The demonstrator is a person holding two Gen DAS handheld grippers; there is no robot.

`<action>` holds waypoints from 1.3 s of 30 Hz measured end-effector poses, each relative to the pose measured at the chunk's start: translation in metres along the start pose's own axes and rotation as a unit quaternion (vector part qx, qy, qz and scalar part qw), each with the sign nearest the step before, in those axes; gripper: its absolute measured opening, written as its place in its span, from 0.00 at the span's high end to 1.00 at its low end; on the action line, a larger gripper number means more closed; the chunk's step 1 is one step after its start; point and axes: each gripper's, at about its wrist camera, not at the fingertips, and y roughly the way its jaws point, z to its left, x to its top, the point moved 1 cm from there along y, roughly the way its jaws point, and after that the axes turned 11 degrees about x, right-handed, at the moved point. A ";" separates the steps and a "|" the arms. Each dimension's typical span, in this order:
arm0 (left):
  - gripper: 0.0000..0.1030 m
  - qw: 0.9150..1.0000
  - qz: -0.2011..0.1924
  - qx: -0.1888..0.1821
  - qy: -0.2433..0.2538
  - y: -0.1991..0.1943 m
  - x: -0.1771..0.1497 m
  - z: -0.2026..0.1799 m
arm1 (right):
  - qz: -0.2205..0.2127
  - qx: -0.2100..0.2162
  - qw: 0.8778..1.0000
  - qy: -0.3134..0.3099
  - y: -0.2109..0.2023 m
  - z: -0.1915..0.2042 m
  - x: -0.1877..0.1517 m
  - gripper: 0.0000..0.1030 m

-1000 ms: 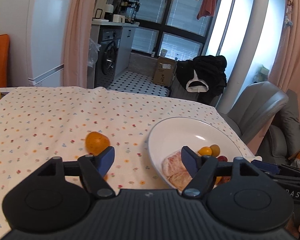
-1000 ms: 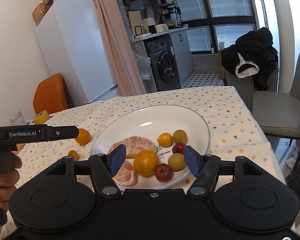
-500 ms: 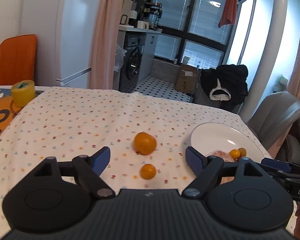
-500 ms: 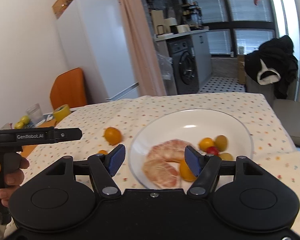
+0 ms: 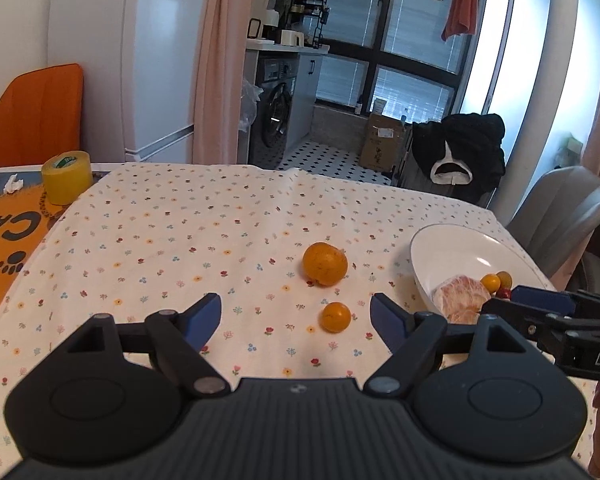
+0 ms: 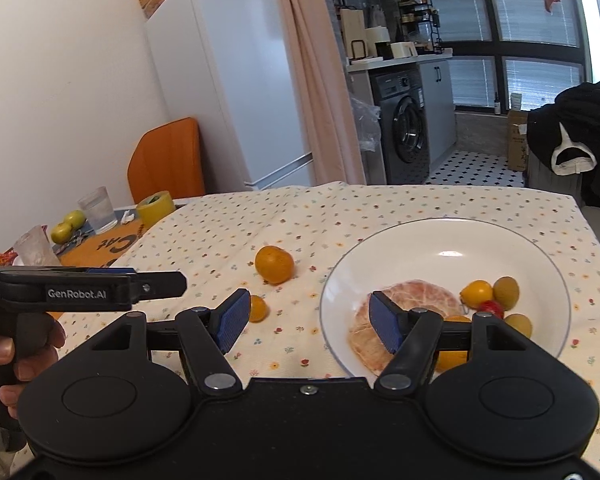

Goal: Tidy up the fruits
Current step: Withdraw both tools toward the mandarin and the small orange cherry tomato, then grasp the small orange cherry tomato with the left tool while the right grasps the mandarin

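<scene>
An orange [image 5: 325, 263] [image 6: 274, 264] lies on the flowered tablecloth, with a small kumquat [image 5: 335, 317] [image 6: 257, 308] just in front of it. To their right a white plate [image 5: 452, 248] [image 6: 452, 240] holds peeled citrus [image 5: 460, 300] [image 6: 412, 300] and several small fruits [image 6: 496, 294]. My left gripper [image 5: 296, 318] is open and empty, low over the cloth, with the kumquat just ahead between its fingertips. My right gripper [image 6: 306, 318] is open and empty near the plate's left rim; its left fingertip partly hides the kumquat.
A yellow tape roll [image 5: 67, 177] [image 6: 155, 209] sits on an orange mat [image 5: 8, 236] at the left. A glass [image 6: 98, 209] and green apples [image 6: 68, 226] stand further left. A grey chair [image 5: 560, 212] is beyond the table's right edge. A hand [image 6: 8, 344] holds the left gripper.
Both grippers have swung left, away from the plate. The orange and kumquat now sit ahead of the left gripper. Both stay open and empty.
</scene>
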 end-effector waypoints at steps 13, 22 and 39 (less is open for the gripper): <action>0.40 0.999 0.032 -0.021 0.011 0.031 -0.008 -0.016 | 0.027 0.005 1.000 -0.014 0.017 -0.005 0.006 0.37; 0.55 0.998 0.051 -0.032 0.010 0.057 -0.010 -0.027 | 0.041 0.016 0.999 -0.020 0.034 -0.013 0.011 0.41; 0.78 0.998 0.057 -0.019 -0.006 0.074 -0.008 -0.021 | 0.057 0.043 0.997 -0.040 0.063 -0.009 0.024 0.47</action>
